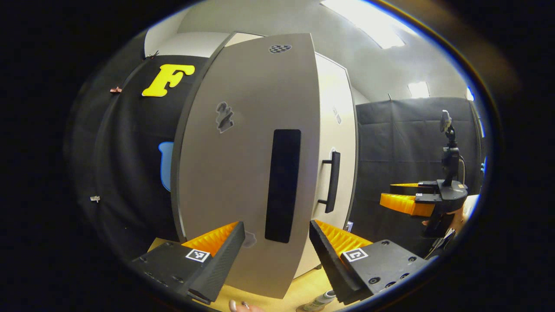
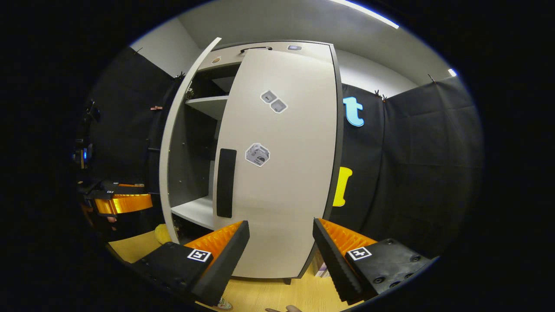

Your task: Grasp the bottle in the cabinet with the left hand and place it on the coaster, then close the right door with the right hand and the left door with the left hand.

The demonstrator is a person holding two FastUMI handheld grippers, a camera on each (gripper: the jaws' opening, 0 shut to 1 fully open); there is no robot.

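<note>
Two grippers are held up in front of a tall cabinet. In the left gripper view, the left gripper (image 1: 275, 240) has its fingers wide apart with nothing between them. Just below them, at the very bottom edge, the top of a bottle (image 1: 320, 300) peeks out, standing on the yellow tabletop (image 1: 299, 286). What it stands on cannot be seen. A fingertip (image 1: 236, 306) shows at the bottom edge too.

Right behind the fingers stands the left door (image 1: 247, 164), pale grey with a long dark handle strip (image 1: 282, 185) on it. It is swung part way out, so its face is turned toward the camera. Farther back is the right door (image 1: 336, 173), with a black bar handle (image 1: 333, 182). Far off on the right, the right gripper (image 1: 405, 197) hangs in the air, held by a hand, and its fingers look apart.

In the right gripper view, the right gripper (image 2: 281, 242) is also open and holds nothing. Behind it, the right door (image 2: 282, 164) looks shut against the cabinet. To its left, the left door (image 2: 173, 151) stands open, and white shelves (image 2: 193, 212) show inside the cabinet (image 2: 269, 45). Far left, the left gripper (image 2: 123, 203) is near the open door's edge.
</note>
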